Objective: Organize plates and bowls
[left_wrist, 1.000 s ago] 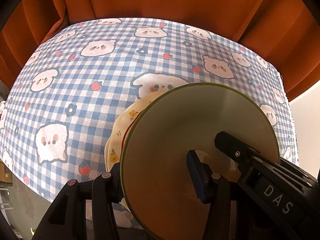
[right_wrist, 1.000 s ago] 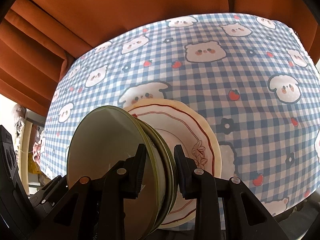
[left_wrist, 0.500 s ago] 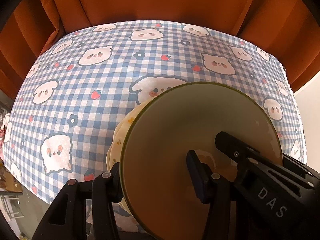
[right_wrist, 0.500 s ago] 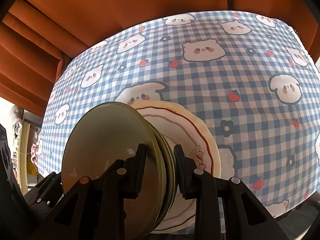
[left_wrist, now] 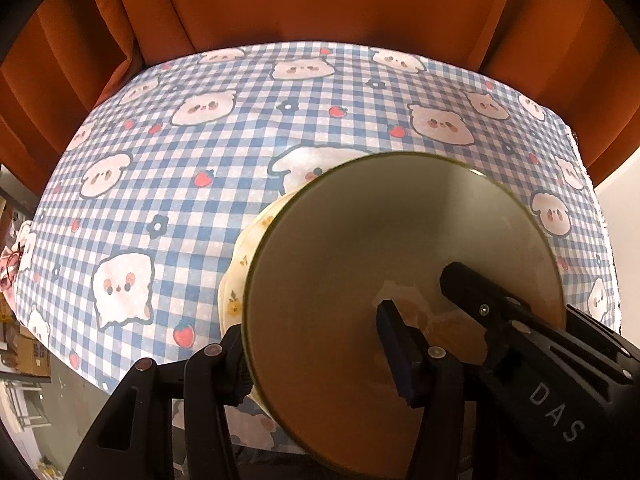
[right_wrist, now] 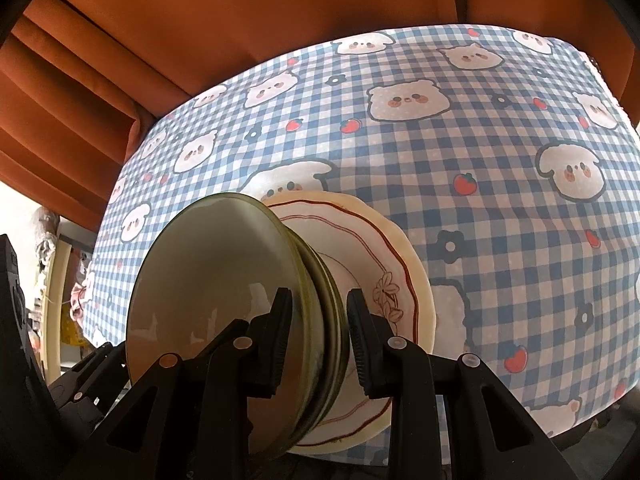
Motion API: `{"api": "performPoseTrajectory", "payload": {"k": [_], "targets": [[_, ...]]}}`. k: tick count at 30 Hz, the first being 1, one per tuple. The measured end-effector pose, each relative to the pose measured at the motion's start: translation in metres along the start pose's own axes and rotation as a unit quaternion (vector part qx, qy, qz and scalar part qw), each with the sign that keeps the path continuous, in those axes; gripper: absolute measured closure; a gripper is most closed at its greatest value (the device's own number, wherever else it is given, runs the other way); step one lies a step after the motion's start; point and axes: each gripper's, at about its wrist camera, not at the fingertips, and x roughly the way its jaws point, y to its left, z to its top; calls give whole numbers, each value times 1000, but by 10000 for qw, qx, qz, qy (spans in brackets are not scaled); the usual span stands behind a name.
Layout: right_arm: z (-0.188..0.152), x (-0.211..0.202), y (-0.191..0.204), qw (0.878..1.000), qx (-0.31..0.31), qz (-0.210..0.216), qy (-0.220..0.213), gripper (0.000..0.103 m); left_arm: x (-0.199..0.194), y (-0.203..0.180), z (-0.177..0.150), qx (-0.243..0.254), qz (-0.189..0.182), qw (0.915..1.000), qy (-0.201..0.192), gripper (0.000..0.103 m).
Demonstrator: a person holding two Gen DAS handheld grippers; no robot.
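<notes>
at the lower middle of both views, a stack of green bowls [right_wrist: 216,292] sits on a cream plate [right_wrist: 384,264] with a red wavy line, on the checked tablecloth [left_wrist: 200,208]. the right gripper [right_wrist: 318,336] is nearly closed, clamped on the bowls' rims. the left gripper [left_wrist: 316,348] straddles the top bowl's rim at the other side, its jaws opening. orange curtain [left_wrist: 320,4] fills the top.

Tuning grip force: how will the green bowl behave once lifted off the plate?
The green bowl looks glazed and glossy, so probably slippery and chip-prone. It seems rigid. Held by its rim alone in the right hand-held gripper, it may pivot. The left hand-held gripper is opening around the rim, so support there is likely fading.
</notes>
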Motion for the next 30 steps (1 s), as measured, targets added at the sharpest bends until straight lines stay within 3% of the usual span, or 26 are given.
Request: {"api": "performPoseTrajectory", "payload": {"k": [5, 11, 21, 30], "targets": [[-2, -14, 0, 9995, 49, -181, -263, 50, -15, 0, -2, 180, -17, 9994, -301, 32], [-7, -35, 6, 9968, 154, -538, -578, 37, -33, 7, -5, 454, -104, 9961, -752, 29], [-35, -76, 61, 9789, 52, -1209, -1647, 30, -75, 67, -22, 494, -318, 9842, -1672, 20], [-75, -80, 123, 9680, -76, -1400, -2084, 26, -91, 149, -50, 424, -131, 9752, -2169, 18]]}}
